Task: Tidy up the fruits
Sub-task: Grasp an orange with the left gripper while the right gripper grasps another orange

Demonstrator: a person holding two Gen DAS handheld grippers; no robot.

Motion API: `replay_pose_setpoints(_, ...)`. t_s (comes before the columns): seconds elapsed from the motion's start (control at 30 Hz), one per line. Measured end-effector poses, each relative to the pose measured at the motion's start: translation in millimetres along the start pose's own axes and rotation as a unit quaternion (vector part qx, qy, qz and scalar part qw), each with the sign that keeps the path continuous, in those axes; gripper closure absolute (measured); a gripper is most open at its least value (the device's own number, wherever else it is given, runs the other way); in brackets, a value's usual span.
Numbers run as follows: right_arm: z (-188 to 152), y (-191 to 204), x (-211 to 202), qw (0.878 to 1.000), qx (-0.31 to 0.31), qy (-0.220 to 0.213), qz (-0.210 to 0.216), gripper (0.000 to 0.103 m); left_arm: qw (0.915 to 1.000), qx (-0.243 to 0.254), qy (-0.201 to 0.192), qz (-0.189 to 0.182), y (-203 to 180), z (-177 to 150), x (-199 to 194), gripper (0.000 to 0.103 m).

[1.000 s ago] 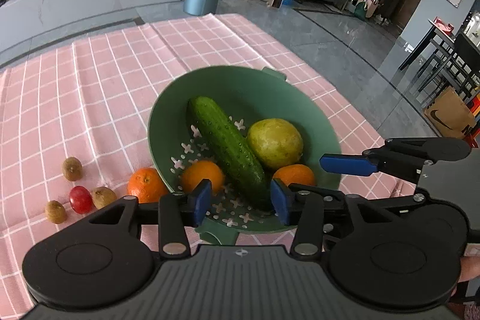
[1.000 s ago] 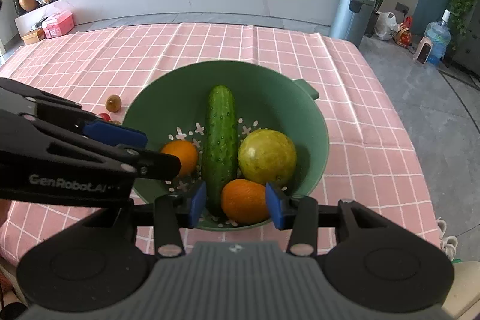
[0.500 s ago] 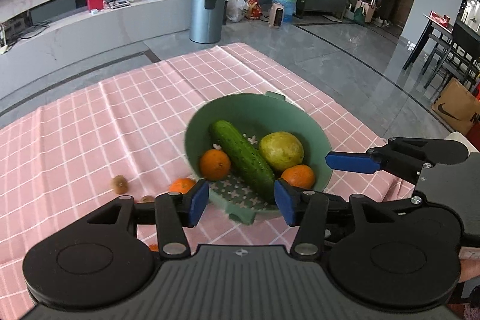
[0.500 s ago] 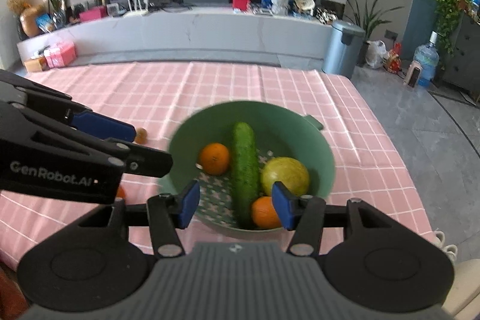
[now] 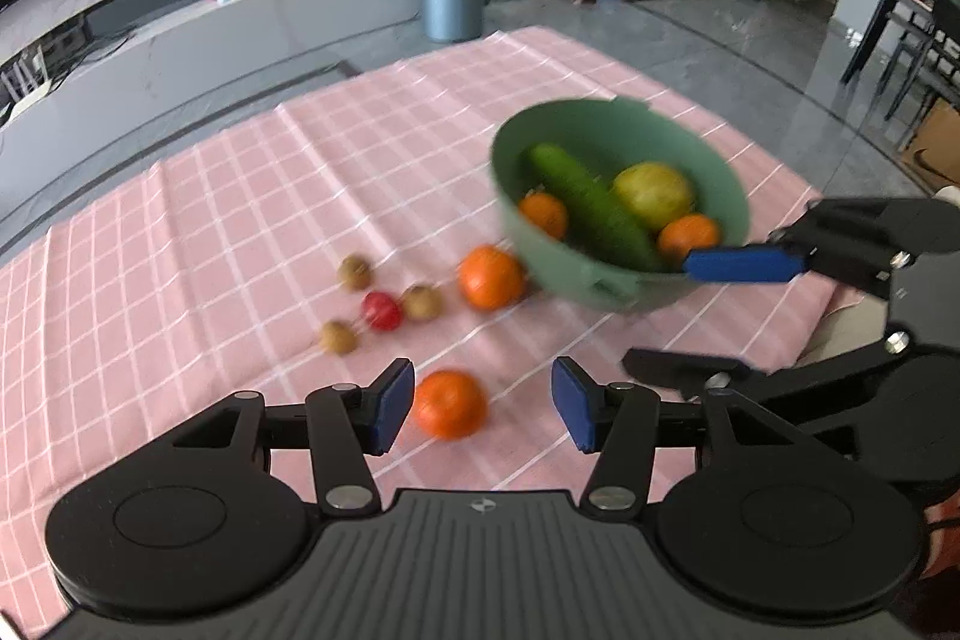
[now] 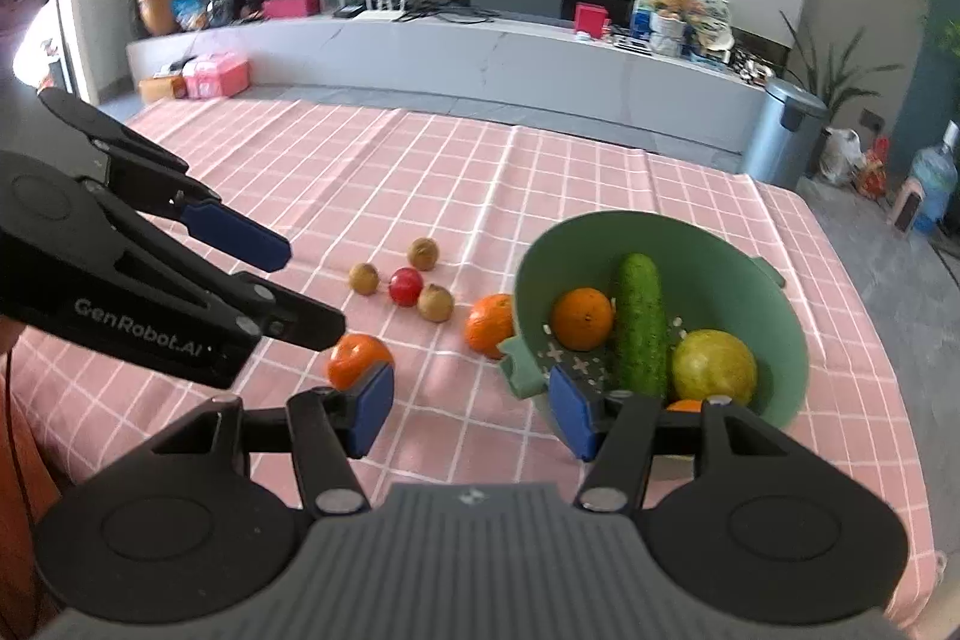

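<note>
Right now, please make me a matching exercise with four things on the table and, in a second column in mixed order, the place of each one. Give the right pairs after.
Things:
1. cucumber
2. red fruit
3. nearest orange
4. yellow-green fruit

Places:
A. on the cloth, among three small brown fruits
B. in the green bowl, lying along the middle between an orange and the yellow-green fruit
C. on the cloth, in front of the open left gripper
D. in the green bowl, on the cucumber's right in the right wrist view

Pairs: 1-B, 2-A, 3-C, 4-D
</note>
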State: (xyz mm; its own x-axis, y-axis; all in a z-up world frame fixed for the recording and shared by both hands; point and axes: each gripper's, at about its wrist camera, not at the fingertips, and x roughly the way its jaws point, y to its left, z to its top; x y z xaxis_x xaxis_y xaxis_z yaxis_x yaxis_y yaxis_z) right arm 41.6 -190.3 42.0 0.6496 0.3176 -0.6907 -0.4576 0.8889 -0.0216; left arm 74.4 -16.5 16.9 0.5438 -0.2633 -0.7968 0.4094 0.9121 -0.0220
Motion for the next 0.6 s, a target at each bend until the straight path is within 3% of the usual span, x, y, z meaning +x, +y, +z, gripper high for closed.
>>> replay_pose_setpoints(0.33, 15.9, 8.5, 18.6, 0.995, -0.097, 0.016, 0.004, 0.048, 0.9992, -0.013, 0.035, -0.016, 31.5, -22.0, 23.7, 0.036)
replay_pose_setpoints(0.6, 26.8, 21.0, 36.5, 0.977, -0.208, 0.034, 0.036, 0.050, 0.9984, -0.016, 0.043, -0.034, 34.3, -27.3, 43.9, 0.030)
